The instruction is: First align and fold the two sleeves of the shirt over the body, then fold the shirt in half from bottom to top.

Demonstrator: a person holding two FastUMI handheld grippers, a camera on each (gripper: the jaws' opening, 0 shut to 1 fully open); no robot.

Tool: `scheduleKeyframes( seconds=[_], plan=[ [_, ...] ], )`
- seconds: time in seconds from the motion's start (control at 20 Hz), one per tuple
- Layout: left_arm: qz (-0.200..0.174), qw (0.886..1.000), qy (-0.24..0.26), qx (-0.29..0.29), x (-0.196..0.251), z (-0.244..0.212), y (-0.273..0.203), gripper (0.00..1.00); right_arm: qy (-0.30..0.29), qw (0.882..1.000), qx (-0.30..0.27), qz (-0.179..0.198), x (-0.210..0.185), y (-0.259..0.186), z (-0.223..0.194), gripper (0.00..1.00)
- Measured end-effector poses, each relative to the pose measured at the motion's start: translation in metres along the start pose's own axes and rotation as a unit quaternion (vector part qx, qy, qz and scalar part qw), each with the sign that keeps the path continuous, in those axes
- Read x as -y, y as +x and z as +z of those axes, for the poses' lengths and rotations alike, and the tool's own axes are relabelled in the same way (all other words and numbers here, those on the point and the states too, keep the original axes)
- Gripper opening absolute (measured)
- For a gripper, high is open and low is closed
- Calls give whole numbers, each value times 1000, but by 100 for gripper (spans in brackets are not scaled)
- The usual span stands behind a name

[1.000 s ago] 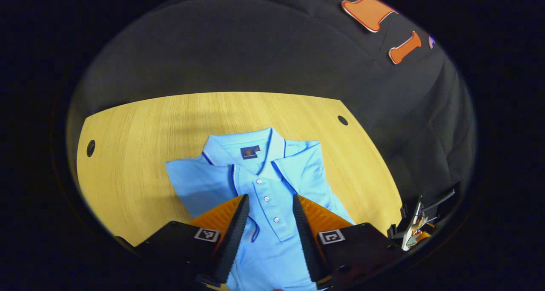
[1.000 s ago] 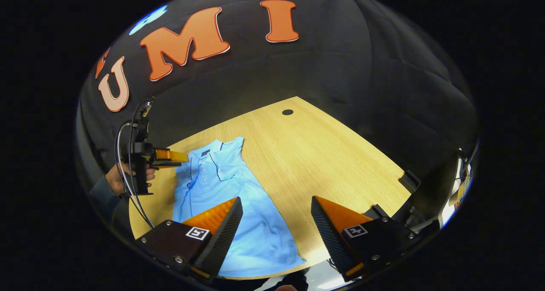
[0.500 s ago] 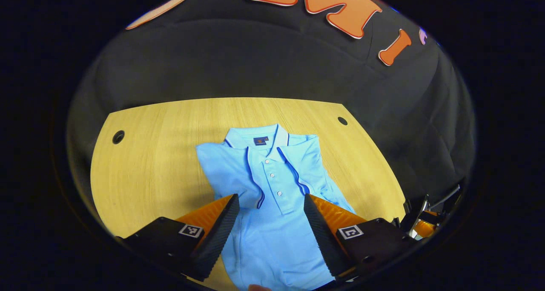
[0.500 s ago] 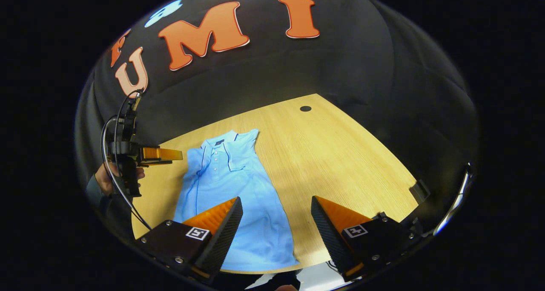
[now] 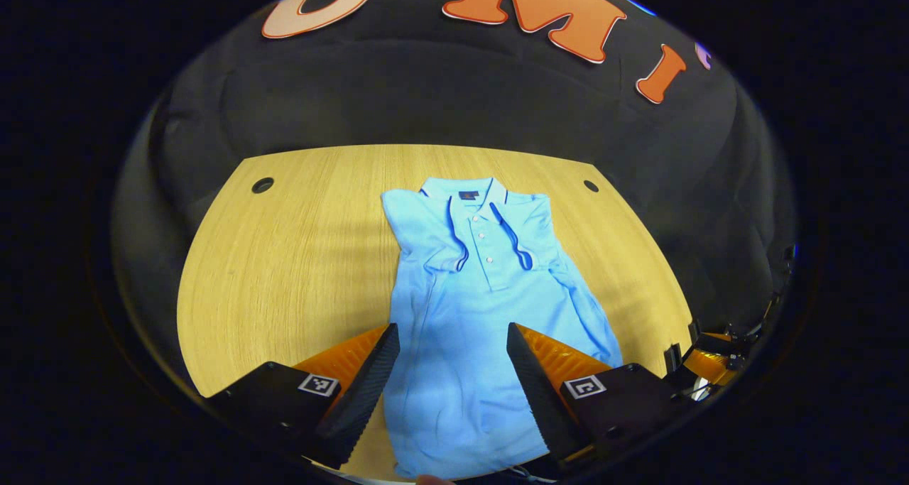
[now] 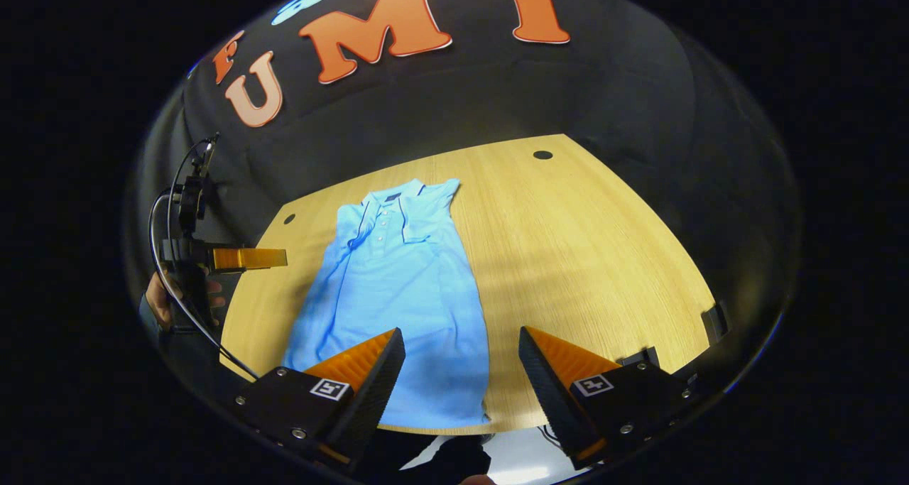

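A light blue polo shirt (image 5: 476, 286) lies flat on the wooden table (image 5: 298, 258), collar at the far side, both short sleeves folded in over the chest. In the right gripper view the same shirt (image 6: 394, 286) stretches from the far collar to the hem at the near table edge. My left gripper (image 5: 452, 343) hovers open above the shirt's lower body, nothing between its fingers. My right gripper (image 6: 461, 346) is open too, above the hem's right corner and the bare wood. The left gripper (image 6: 245, 258), held by a hand (image 6: 160, 307), shows at the left of the right gripper view.
Round cable holes mark the table's far corners (image 5: 263, 184) (image 5: 591, 185) (image 6: 542, 155). The black cloth wall rises behind the table. Part of the right gripper (image 5: 710, 361) shows at the lower right of the left gripper view. Bare wood spreads right of the shirt (image 6: 582, 258).
Both grippers have pulled back toward the near table edge and risen; the whole shirt down to the hem now shows. The shirt itself has not moved. Both stay open.
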State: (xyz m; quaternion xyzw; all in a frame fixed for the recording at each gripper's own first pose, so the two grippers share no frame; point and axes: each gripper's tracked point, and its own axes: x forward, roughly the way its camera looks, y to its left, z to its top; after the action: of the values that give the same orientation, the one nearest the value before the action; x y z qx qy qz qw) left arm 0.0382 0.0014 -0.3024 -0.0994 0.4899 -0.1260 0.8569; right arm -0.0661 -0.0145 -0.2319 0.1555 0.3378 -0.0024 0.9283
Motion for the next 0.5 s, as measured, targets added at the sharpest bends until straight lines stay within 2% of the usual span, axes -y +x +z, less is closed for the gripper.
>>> scheduleKeyframes(
  seconds=[0.5],
  plan=[
    [46, 998, -27, -36, -20, -109, -40, 99, -47, 997, -61, 26, -3, 14, -65, 99]
  ],
)
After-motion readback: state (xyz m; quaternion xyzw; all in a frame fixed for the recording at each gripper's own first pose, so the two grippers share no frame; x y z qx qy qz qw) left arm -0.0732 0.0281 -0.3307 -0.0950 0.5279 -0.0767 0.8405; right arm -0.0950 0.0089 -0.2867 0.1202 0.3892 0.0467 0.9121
